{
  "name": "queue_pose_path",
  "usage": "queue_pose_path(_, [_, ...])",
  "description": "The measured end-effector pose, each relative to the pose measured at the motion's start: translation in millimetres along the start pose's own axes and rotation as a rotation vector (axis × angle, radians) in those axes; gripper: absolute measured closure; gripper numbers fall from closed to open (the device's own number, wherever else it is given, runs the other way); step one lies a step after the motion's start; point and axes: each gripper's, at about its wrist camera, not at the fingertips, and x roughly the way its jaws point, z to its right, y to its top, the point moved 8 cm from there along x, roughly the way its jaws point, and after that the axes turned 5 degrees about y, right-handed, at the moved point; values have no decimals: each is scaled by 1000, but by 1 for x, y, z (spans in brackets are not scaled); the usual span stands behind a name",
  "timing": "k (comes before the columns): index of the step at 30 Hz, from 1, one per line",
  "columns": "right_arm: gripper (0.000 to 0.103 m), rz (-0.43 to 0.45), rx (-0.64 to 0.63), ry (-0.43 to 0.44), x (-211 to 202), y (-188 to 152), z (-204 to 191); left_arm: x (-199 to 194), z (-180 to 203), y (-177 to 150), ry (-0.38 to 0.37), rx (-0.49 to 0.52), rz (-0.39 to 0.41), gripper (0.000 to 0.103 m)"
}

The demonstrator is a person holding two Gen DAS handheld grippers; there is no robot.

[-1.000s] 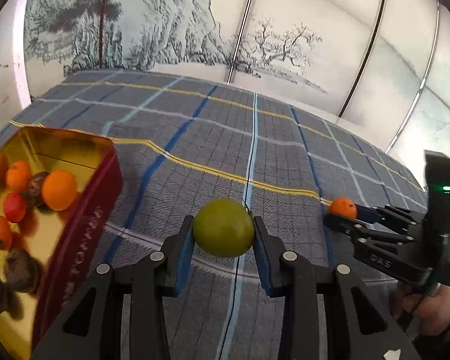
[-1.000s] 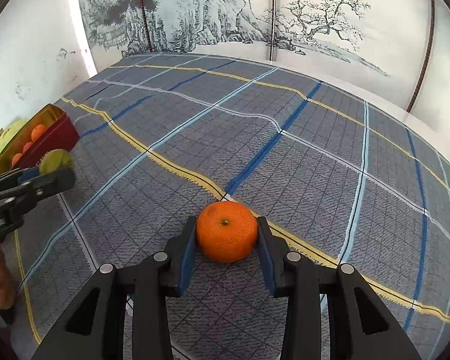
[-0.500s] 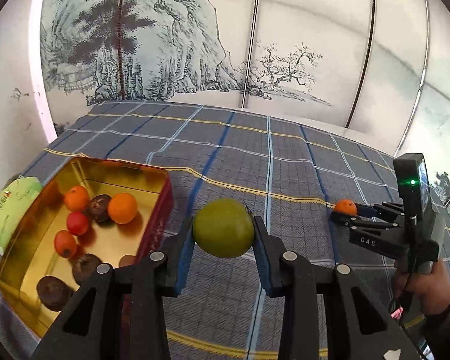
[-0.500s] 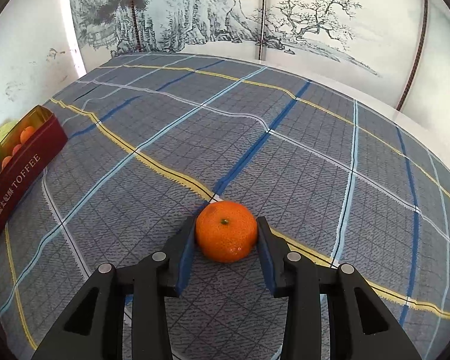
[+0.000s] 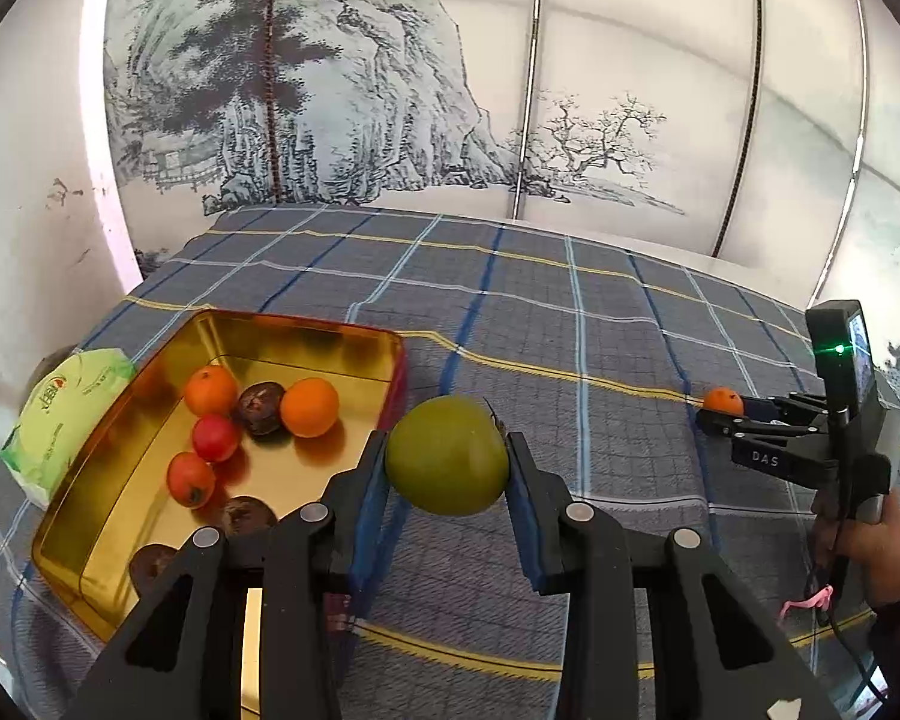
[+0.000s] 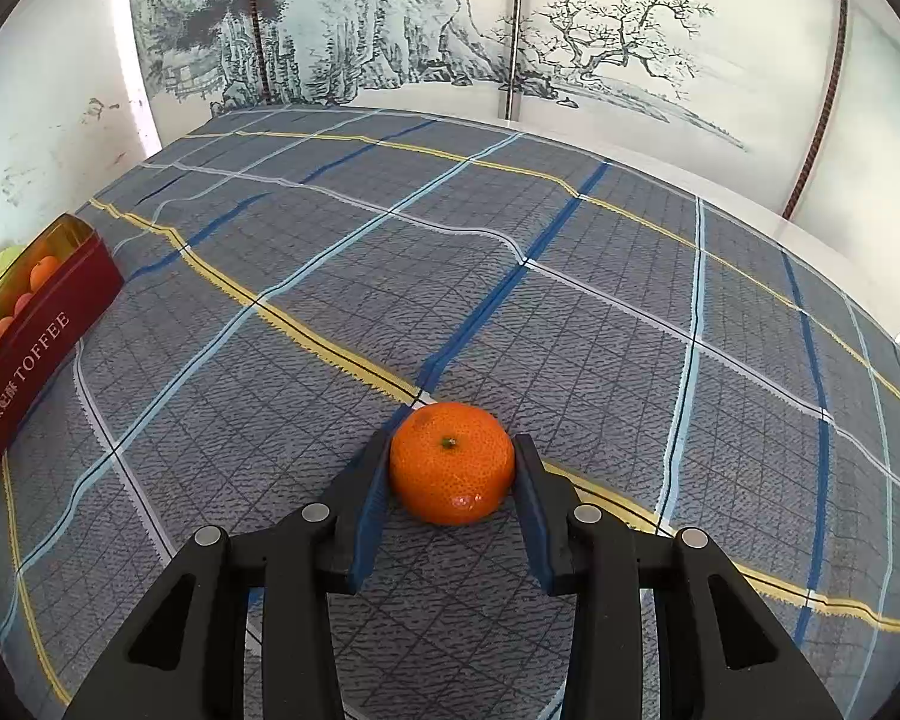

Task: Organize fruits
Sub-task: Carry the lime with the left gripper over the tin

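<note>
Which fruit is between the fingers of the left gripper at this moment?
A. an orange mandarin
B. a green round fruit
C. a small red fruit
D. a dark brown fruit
B: in the left wrist view the left gripper is shut on the green fruit, with both pads against its sides, beside the gold tin; the mandarin sits in the right gripper.

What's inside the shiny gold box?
The gold box holds two oranges, two small red fruits and some dark brown round ones. The left claw, gripping a green fruit, hides the box's near corner.
</note>
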Motion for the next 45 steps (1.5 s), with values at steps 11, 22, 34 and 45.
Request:
queue_pose_path(11, [63, -1, 1, -1, 0, 0, 0, 3, -29, -6, 44, -18, -18, 70])
queue_pose_path(22, [60, -2, 0, 0, 0, 0, 1, 3, -64, -11, 104, -33, -28, 70])
queue_pose_path(34, [60, -3, 0, 0, 0, 0, 1, 10, -133, -25, 190, -103, -86, 70])
queue_pose_path(45, [59, -4, 1, 0, 0, 0, 1, 16, -157, -36, 216, -114, -128, 70])
